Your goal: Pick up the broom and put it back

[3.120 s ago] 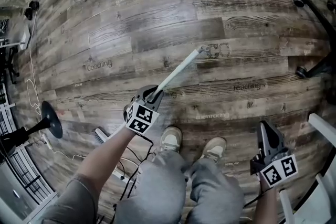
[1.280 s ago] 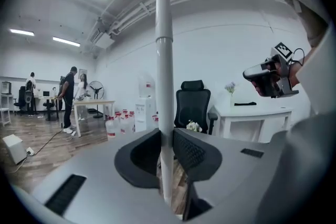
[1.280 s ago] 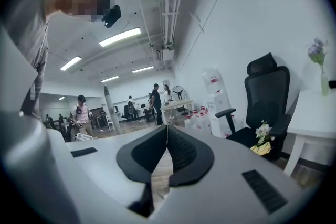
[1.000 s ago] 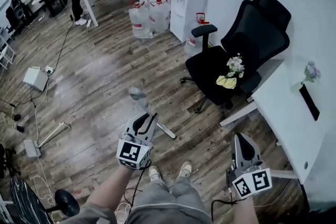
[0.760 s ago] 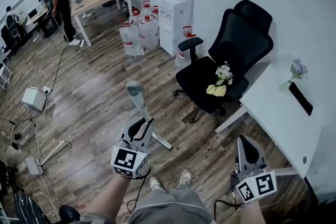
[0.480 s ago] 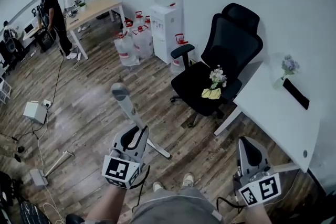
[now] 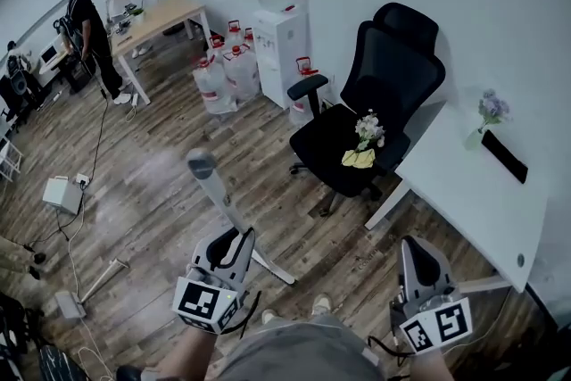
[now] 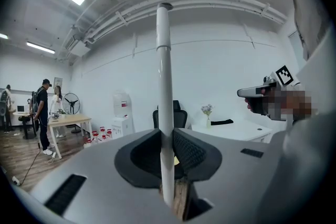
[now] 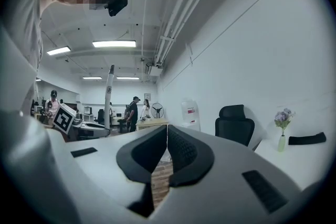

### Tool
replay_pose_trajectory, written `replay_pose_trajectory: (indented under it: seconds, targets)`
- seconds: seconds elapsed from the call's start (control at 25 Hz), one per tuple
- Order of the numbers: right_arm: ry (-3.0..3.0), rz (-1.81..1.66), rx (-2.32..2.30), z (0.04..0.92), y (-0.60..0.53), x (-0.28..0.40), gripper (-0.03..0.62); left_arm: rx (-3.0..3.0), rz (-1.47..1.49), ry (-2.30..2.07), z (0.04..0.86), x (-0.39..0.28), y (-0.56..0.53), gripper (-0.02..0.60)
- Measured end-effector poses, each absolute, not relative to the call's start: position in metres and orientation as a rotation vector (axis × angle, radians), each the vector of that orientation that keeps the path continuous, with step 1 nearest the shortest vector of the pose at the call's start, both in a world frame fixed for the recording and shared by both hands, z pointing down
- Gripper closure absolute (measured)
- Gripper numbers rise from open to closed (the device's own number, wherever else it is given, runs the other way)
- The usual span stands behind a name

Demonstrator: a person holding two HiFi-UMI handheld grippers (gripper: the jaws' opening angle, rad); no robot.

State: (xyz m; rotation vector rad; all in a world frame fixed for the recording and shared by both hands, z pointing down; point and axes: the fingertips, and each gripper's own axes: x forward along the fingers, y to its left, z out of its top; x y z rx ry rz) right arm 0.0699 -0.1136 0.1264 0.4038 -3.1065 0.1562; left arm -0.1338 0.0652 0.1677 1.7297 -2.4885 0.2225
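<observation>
The broom's white handle (image 7: 214, 188) stands upright, its grey top end toward my head. My left gripper (image 7: 234, 247) is shut on the handle partway up. In the left gripper view the handle (image 8: 164, 81) rises straight between the two dark pads (image 8: 186, 150) of my left gripper (image 8: 166, 136). The broom's head is hidden. My right gripper (image 7: 417, 269) hangs at the lower right, apart from the broom. In the right gripper view my right gripper (image 9: 166, 131) has its jaws together with nothing between them. The handle (image 9: 108, 97) shows at the left there.
A black office chair (image 7: 385, 76) with a yellow cloth and flowers stands ahead, with a white table (image 7: 473, 196) to its right. At the back wall are a water dispenser (image 7: 280, 24) and water jugs (image 7: 223, 71). Two people stand by a wooden desk (image 7: 165, 13). Cables and boxes lie at the left.
The broom lay on the floor with my left gripper on its handle; now the handle is raised upright. Both grippers have risen, and the view has swung up from the floor to the room.
</observation>
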Motion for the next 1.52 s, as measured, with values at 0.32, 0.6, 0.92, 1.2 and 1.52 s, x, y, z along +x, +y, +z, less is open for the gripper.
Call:
replay_pose_trajectory:
  seconds: [0.32,0.6,0.92,1.2,1.52]
  targets:
    - [-3.09,0.17,0.543,0.131,-0.148,0.09,0.563,1.873,0.26,-2.395,0.163,-0.11,0.008,0.499]
    - [-3.074,0.214,0.673,0.14,-0.195,0.132,0.563,1.99,0.278,-2.335,0.16,-0.082,-0.057,0.499]
    - [-3.021,0.138,0.792,0.148,-0.224,0.185,0.563,2.148,0.288,-2.199,0.167,-0.044,-0.129,0.499]
    - [-2.927,0.179,1.054,0.164,-0.246,0.219,0.563,2.323,0.296,-1.966,0.189,-0.017,-0.188,0.499]
    - [-2.76,0.198,1.385,0.172,-0.257,0.232,0.563,2.512,0.291,-1.654,0.207,-0.006,-0.251,0.499]
